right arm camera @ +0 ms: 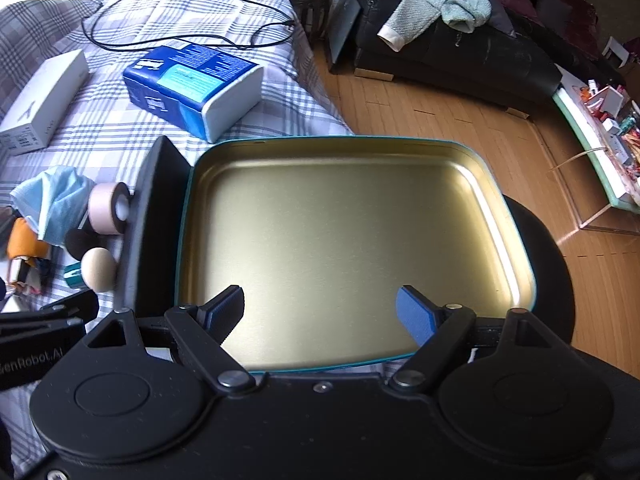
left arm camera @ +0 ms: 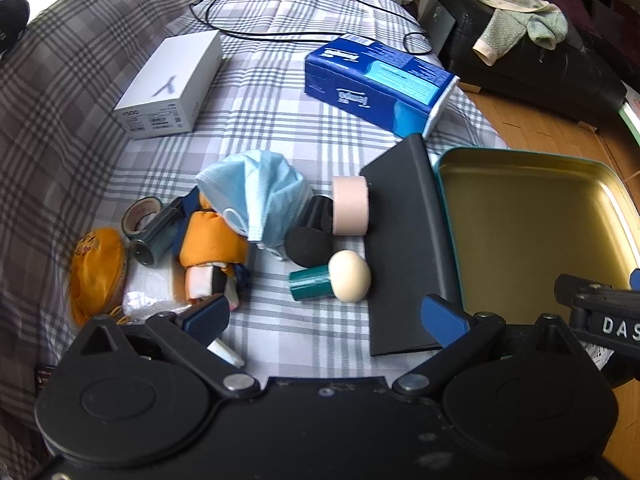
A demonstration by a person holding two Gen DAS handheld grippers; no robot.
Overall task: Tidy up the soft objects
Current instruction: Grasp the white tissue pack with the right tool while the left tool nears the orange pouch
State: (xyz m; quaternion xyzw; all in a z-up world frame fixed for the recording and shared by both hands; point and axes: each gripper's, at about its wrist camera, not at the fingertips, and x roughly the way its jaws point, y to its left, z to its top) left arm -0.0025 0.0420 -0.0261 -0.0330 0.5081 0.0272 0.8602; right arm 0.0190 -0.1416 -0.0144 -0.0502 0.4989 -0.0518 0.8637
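Right gripper (right arm camera: 320,314) spread above tin (right arm camera: 516,216)

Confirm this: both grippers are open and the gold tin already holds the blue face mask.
Not quite. The gold tin is empty in the right wrist view; the blue face mask lies on the plaid cloth among the clutter. Both grippers are open.

Daylight from far window, overexposed; glare on tin (right arm camera: 500,240); fisheye-bent edges.
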